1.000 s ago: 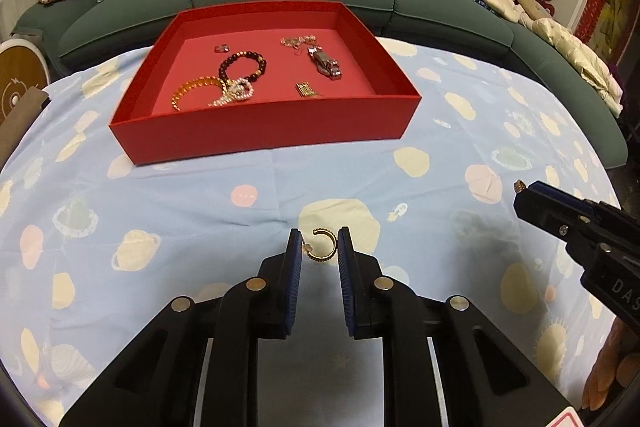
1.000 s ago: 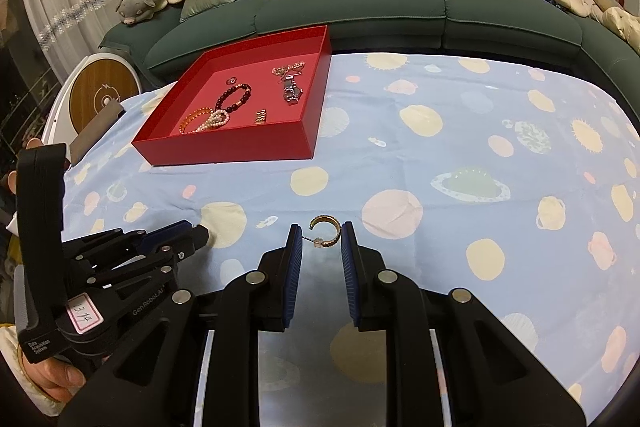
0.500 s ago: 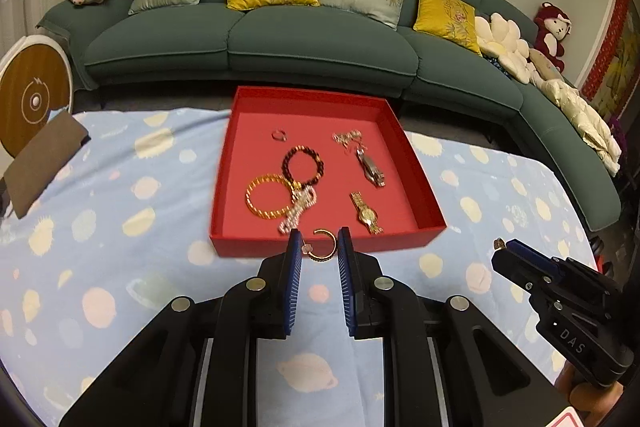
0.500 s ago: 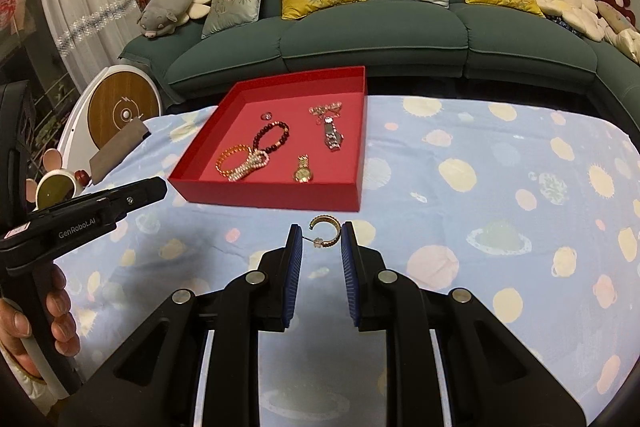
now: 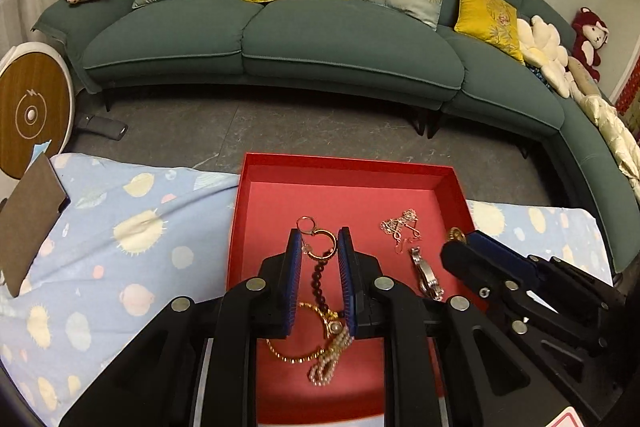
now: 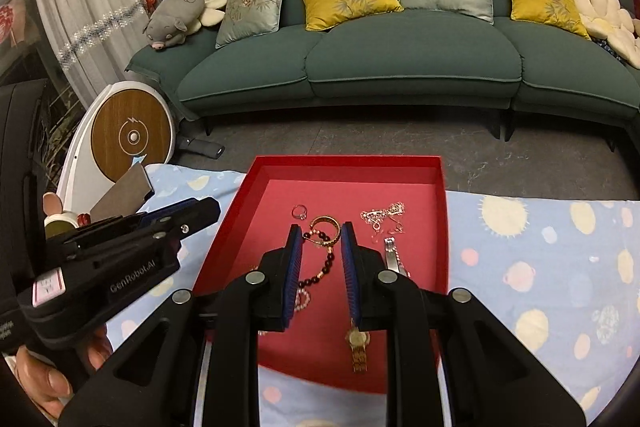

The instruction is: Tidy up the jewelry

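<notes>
Spotted blue cloth (image 5: 120, 247), red tray (image 5: 348, 167), both grippers over it

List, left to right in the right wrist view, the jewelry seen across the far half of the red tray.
small ring → gold hoop earring → tangled silver chain

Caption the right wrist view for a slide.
Hand-held gripper holds a gold hoop earring over the red tray of jewelry.
</notes>
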{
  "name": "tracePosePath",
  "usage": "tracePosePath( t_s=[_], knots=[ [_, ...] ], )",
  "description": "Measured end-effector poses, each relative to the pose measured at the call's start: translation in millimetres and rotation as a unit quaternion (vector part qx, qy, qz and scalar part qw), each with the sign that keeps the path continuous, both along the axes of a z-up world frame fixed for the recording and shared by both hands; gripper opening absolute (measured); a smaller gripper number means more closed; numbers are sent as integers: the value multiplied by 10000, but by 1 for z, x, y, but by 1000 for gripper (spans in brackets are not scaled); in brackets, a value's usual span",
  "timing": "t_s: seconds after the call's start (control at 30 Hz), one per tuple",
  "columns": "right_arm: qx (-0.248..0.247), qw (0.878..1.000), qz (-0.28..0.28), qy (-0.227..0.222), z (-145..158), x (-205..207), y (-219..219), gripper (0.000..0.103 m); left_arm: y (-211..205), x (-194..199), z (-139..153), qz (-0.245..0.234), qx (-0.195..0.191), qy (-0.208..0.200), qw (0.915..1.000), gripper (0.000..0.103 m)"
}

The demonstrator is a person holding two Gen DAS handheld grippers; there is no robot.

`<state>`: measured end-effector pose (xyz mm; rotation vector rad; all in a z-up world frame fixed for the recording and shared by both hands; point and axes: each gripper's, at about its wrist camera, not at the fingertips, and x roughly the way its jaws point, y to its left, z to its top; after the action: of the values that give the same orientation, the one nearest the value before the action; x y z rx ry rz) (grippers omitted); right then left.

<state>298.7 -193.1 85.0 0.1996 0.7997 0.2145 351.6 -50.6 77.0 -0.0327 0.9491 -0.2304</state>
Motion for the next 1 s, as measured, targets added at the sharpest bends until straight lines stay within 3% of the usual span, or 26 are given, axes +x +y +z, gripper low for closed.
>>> tracePosePath(
  t_s=[0.3,0.57,0.7,0.77,0.9,1.0],
  knots=[
    [112,9969,-140,769,-58,83,10,19,0,54,-48,348,382,441,9977,16],
    [62,9939,-125,1097,-89,110,14,19,5,78,-76,601,434,675,9950,16],
    [72,9915,-71,1298,-100,118,16,20,4,79,-80,651,525,514,9952,17],
    [155,9910,-100,1329,-101,119,12,20,3,81,-82,631,519,519,9953,21],
    [18,9926,-130,1211,-96,115,13,24,10,79,-76,661,177,447,9967,40],
    [112,9937,-186,1101,-87,108,9,24,21,70,-61,684,-127,345,9970,43]
  ],
)
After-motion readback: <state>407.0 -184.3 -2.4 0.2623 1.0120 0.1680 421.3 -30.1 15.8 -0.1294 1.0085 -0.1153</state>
